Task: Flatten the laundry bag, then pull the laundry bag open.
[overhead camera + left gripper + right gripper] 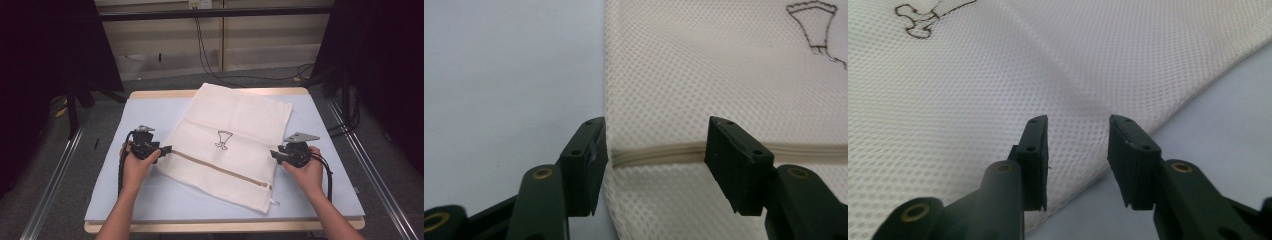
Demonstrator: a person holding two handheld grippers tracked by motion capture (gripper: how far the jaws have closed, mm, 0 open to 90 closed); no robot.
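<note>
The left gripper (168, 149), jaws parted and empty, sits at the zipper (664, 152) end on the mesh laundry bag (235, 130); it should bite squarely there. Across the bag, the right gripper (273, 155) gapes at the opposite edge, gripping nothing.

We see bare blue mat (150, 107) at ten o'clock and along the six o'clock edge, open for a pass. At centre the mesh laundry bag (235, 125) lies flat, low enough to cross over. Its zipper (220, 170) runs from nine toward five. Dark frame posts (72, 107) stand off the table at nine and three.
</note>
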